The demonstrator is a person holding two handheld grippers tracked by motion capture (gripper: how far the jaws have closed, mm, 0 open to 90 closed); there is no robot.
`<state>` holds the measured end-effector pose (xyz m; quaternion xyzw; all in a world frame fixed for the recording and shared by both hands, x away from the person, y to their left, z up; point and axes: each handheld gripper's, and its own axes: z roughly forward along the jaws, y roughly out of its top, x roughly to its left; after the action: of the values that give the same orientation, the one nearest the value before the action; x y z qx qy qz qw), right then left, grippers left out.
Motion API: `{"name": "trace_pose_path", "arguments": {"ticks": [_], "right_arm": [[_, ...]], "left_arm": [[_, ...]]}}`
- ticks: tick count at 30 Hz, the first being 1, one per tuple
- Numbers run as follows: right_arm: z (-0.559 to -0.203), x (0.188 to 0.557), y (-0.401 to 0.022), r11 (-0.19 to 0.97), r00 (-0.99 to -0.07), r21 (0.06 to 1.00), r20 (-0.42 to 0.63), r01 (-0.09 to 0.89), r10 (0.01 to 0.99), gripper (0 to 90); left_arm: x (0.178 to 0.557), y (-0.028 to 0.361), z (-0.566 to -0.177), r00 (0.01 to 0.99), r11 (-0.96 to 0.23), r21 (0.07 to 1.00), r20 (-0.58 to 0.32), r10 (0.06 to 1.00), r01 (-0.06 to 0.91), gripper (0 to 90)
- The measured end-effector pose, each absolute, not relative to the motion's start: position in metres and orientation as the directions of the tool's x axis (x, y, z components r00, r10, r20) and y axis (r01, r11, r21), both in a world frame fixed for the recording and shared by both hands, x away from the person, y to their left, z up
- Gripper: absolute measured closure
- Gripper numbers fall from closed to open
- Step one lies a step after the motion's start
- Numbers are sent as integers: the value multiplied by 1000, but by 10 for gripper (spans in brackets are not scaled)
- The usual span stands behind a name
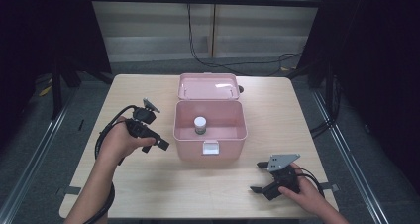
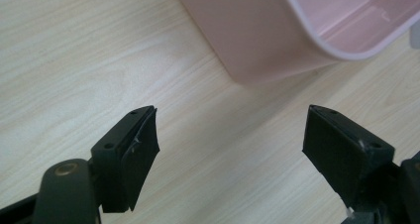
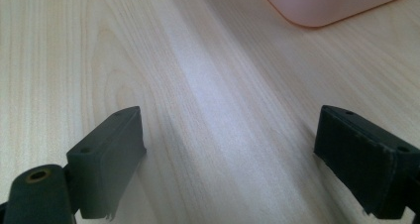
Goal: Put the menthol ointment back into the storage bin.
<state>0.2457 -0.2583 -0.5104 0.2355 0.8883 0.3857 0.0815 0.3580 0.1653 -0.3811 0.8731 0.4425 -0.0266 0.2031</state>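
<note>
Both hands hold spread, empty tools over the wooden counter [image 1: 148, 189].
Pink box [image 1: 210, 127] stands mid-counter, lid [image 1: 208, 86] raised at its far side; a white-capped bottle [image 1: 200, 125] stands upright inside, label unreadable. Left tool [image 1: 157, 145] just beside the box; right tool [image 1: 259, 177] near the front edge.

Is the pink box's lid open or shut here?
Open. In the high view the lid is tipped back behind the pink box, so the inside shows, with a white-capped bottle standing in it.
</note>
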Motion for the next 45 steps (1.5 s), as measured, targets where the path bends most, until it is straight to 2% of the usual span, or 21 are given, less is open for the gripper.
{"name": "trace_pose_path", "arguments": {"ticks": [22, 40, 45], "right_arm": [[-510, 246, -258, 592, -876, 724, 37, 355, 481, 112], [-511, 246, -258, 592, -877, 725, 35, 353, 479, 112], [-511, 246, -258, 592, -877, 725, 35, 353, 479, 112]], "left_arm": [[343, 174, -444, 622, -509, 391, -257, 739, 767, 210], [334, 176, -483, 655, -498, 496, -209, 727, 711, 205], [329, 173, -488, 692, -521, 556, -143, 708, 648, 178]]}}
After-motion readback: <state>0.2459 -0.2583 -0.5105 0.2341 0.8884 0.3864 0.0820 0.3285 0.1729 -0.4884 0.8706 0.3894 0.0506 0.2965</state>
